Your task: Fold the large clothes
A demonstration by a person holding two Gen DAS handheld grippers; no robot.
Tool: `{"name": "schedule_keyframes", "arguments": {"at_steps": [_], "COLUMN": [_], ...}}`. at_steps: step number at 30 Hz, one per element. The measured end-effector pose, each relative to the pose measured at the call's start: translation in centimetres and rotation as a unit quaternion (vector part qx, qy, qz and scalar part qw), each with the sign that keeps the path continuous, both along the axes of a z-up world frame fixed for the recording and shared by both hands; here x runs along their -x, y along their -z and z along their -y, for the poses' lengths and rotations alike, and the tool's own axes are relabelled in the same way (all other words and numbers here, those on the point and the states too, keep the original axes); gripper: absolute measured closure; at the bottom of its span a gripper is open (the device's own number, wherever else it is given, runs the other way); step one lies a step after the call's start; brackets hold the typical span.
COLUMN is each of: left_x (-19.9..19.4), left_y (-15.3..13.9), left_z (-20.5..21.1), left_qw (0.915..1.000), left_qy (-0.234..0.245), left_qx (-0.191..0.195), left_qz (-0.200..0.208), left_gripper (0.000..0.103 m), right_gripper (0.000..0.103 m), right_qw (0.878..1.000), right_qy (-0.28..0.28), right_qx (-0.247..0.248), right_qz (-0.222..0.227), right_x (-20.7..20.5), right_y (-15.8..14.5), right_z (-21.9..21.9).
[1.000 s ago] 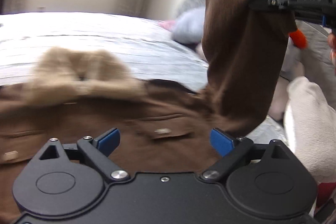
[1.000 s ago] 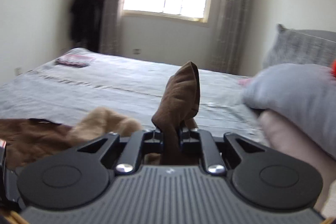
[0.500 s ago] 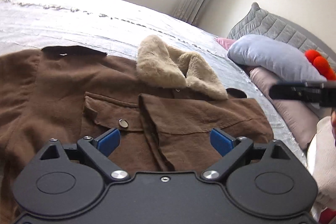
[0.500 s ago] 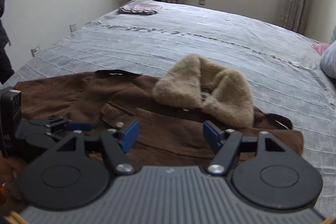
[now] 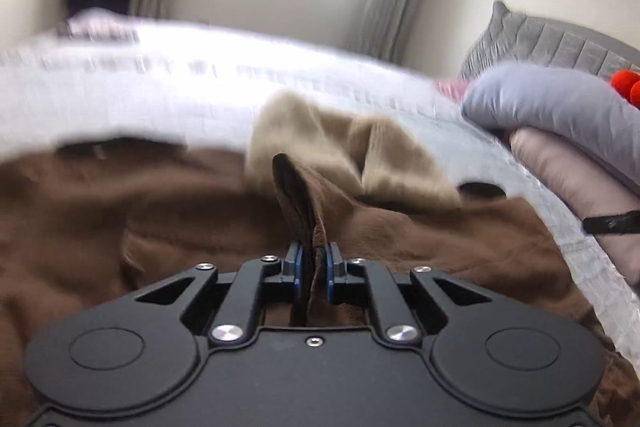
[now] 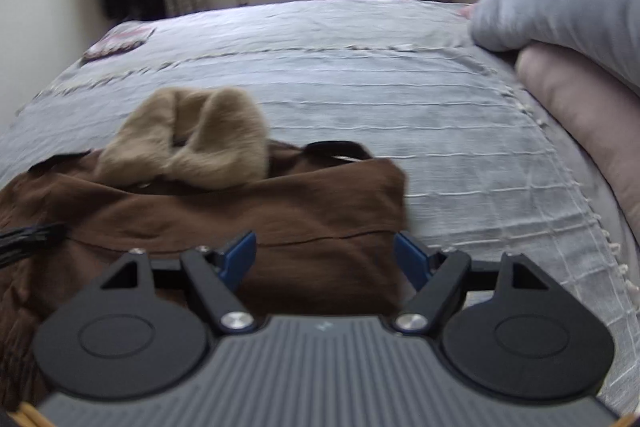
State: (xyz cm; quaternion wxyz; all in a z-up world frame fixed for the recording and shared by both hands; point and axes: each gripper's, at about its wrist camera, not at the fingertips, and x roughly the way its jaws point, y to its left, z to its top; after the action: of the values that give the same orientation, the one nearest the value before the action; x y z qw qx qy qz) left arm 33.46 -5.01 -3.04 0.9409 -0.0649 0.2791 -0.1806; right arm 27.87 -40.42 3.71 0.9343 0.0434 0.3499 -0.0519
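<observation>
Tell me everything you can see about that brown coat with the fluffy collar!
The brown suede-looking coat lies spread on the grey striped bedspread, front up, one side already folded over itself. Its fluffy beige collar bunches at the top, towards the window. The left tongs have just closed on a pinched-up ridge of brown cloth. The right tongs have just been opening and hang over the folded edge, gripping nothing.

Brown fur-collared coat on bed

Left gripper pinched closed, right gripper fingers spread, opening wider
</observation>
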Motion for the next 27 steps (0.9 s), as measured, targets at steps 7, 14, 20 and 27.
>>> {"name": "schedule_keyframes", "arguments": {"at_steps": [7, 14, 20, 27], "left_x": [1.5, -0.4, 0.8, 3.9], "left_y": [-0.4, 4.0, 3.1, 1.8], "left_z": [1.0, 2.9, 2.6, -2.1], "left_qw": [0.9903, 0.9951, 0.9937, 0.9933], "left_qy": [-0.074, 0.053, 0.057, 0.029], "left_qx": [-0.086, -0.079, -0.092, -0.070], "left_qz": [0.080, -0.028, -0.028, -0.087], "left_gripper": [0.045, 0.046, 0.037, 0.025], "right_gripper": [0.047, 0.048, 0.044, 0.031], "right_qw": [1.000, 1.000, 0.999, 0.998], "right_qy": [0.005, -0.013, 0.004, -0.018], "right_qx": [-0.016, 0.021, 0.030, 0.034], "right_qz": [0.018, -0.013, -0.027, -0.050], "right_x": [-1.1, -1.8, -0.4, 1.7], "right_y": [4.4, 10.3, 8.1, 7.2], "right_z": [-0.4, -2.9, -4.1, -5.8]}}
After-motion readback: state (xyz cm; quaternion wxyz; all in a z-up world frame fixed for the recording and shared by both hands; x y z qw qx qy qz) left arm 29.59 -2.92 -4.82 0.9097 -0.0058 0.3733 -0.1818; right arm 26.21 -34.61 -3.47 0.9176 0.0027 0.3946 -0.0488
